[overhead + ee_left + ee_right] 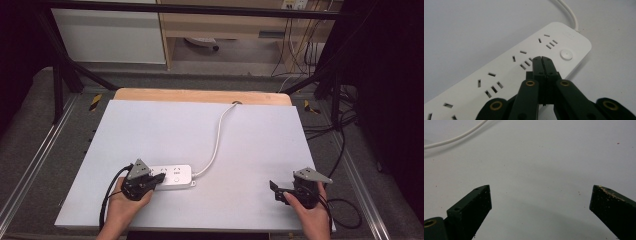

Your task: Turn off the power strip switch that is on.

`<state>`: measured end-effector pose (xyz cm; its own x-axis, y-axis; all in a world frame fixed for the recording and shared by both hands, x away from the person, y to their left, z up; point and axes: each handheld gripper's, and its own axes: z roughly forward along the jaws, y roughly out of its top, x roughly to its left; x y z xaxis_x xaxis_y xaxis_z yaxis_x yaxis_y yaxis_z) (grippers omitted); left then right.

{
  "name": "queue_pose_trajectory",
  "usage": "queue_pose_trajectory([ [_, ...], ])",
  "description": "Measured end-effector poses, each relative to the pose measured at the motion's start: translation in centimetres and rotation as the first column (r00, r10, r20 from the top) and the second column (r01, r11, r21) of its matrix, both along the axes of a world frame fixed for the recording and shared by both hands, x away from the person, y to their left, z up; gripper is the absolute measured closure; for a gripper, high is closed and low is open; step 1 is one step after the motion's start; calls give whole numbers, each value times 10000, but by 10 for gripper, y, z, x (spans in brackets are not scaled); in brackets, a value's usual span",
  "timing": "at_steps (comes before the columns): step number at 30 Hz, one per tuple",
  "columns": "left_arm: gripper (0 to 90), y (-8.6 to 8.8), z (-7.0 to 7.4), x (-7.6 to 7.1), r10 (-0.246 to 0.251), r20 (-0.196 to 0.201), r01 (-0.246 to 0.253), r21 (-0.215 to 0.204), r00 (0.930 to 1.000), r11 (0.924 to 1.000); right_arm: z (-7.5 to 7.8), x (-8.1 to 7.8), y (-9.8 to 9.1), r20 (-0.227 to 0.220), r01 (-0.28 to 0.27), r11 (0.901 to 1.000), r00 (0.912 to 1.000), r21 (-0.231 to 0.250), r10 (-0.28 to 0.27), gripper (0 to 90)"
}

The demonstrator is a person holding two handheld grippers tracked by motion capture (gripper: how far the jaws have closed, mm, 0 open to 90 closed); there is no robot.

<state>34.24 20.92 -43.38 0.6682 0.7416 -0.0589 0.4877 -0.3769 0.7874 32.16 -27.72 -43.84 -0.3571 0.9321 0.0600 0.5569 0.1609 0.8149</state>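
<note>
One white power strip (pixel 172 177) lies on the white tabletop (pixel 150 130), near its front edge and left of centre, with one white cord (pixel 218 135) running from its right end to the table's far edge. In the left gripper view the strip (pixel 506 72) shows three full socket groups, a fourth cut off at the frame edge, and one round button (pixel 566 54). Left gripper (pixel 159 178) has jaws pressed together, tips over the strip's top face; contact unclear. Right gripper (pixel 273 189) sits well apart at front right, jaws spread wide over bare tabletop, nothing between them. Two hands, one gripper each.
</note>
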Motion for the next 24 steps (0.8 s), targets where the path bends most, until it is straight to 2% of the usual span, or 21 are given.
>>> queue_pose_trajectory([
  [7, 900, -1, 0, -1, -12, 89, 10, 142, 10000, 9999, -1, 1, 0, -53, -18, 10000, 10000, -5, 18, 47],
  [11, 900, 0, 0, 0, -14, 9, 14, 45, 10000, 10000, 0, 0, -1, 50, -8, 10000, 10000, -5, 8, 47],
  [24, 900, -1, -1, 0, 21, 122, -22, 108, 9999, 9999, 0, 0, 0, -14, -10, 10000, 10000, -70, 10, 47],
])
